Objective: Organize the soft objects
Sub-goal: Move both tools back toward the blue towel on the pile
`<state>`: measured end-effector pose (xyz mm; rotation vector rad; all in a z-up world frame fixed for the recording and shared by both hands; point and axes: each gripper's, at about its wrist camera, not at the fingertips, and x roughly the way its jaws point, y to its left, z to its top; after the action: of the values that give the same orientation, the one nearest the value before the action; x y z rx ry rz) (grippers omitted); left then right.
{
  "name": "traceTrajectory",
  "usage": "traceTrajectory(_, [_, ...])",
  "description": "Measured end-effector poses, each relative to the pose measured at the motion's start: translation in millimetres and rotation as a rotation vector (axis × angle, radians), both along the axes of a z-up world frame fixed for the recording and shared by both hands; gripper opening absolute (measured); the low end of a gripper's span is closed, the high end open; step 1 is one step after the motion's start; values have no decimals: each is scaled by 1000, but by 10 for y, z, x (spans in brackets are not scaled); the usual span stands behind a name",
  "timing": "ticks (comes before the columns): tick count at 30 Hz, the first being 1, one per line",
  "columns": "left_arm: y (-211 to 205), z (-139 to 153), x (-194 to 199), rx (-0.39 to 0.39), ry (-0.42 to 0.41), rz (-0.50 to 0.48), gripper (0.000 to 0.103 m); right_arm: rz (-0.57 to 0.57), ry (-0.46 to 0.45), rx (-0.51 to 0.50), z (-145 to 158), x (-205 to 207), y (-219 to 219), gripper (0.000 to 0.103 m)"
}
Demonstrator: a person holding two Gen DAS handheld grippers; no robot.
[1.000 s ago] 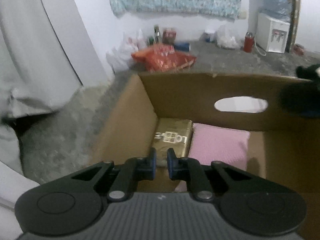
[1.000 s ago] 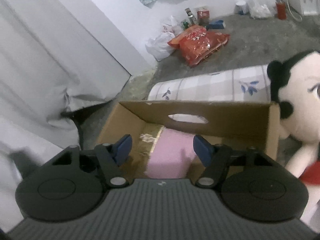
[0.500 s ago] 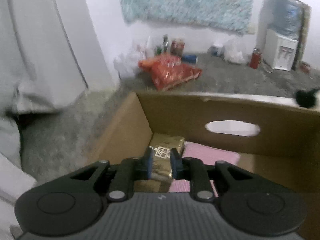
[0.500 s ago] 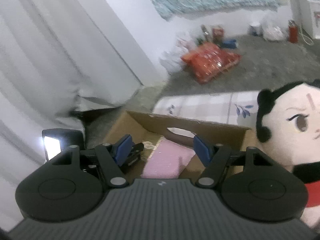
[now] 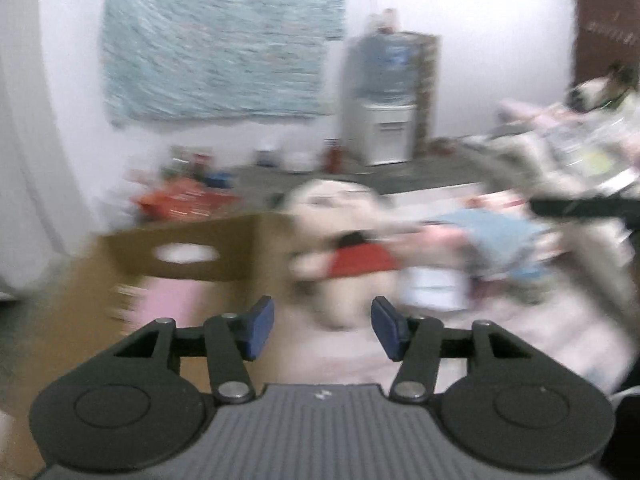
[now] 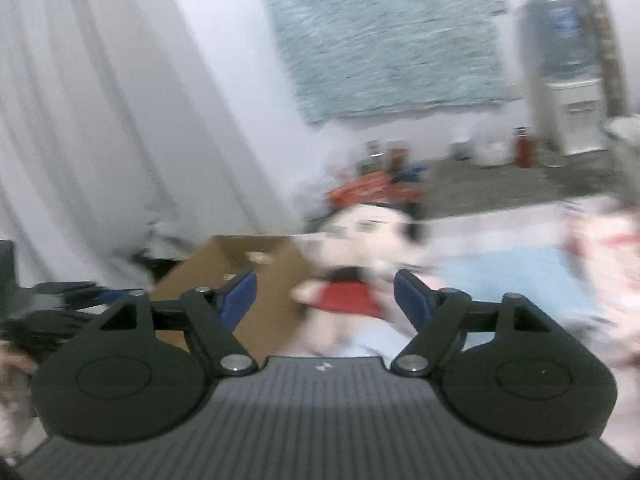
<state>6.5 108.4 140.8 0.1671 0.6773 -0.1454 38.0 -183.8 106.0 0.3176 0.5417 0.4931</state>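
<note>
Both views have swung from the cardboard box (image 5: 188,248) to the plush doll (image 5: 344,256) lying just beside it. Left fingers (image 5: 260,332) and right fingers (image 6: 240,296) are opening, empty. Pink cushion (image 5: 168,300) is boxed; doll and blue cloth (image 5: 496,236) remain.

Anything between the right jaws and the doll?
Nothing. In the blurred right wrist view the opening right gripper looks straight at the doll, beside the box, with nothing between.

We see the plush doll (image 5: 344,256) lying just right of the cardboard box (image 5: 192,248), folded cloths (image 5: 492,240) to its right, water dispenser (image 5: 384,108) behind against the wall.
</note>
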Motion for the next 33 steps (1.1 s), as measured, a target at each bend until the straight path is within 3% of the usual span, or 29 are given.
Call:
traceTrajectory(6, [-873,-325,81,-285,78,-180,59,-83,144,-54,-312,17,-815,78])
traceTrajectory(9, [-1232,-533,310,-341,94,-207,61,-89,148,-131,-309,99,-1006,78])
traceTrajectory(12, [-1506,-724,530,-371,102,-195,63,-91,67,-193,-276,191,-1078,78])
traceTrajectory(17, [-1935,-881,666,-153,25,-235,80,-113,-7,-63,-377,293,-1263,78])
traceTrajectory(20, [-2087,-930,649,-84,-1,-311,88,-123,-24,10,-575,294,-1423,78])
traceTrajectory(26, [-2414,-997,549,140,-86,-380,88,-174,63,44,-902,354,-1740,78])
traceTrajectory(29, [-2535,-1037,580,194,-95,-414,88,-170,99,119,-993,394,-1851,78])
traceTrajectory(33, [-2739,-1109,667,272,-139,-436,88,-139,84,87,-1009,388,-1808,79])
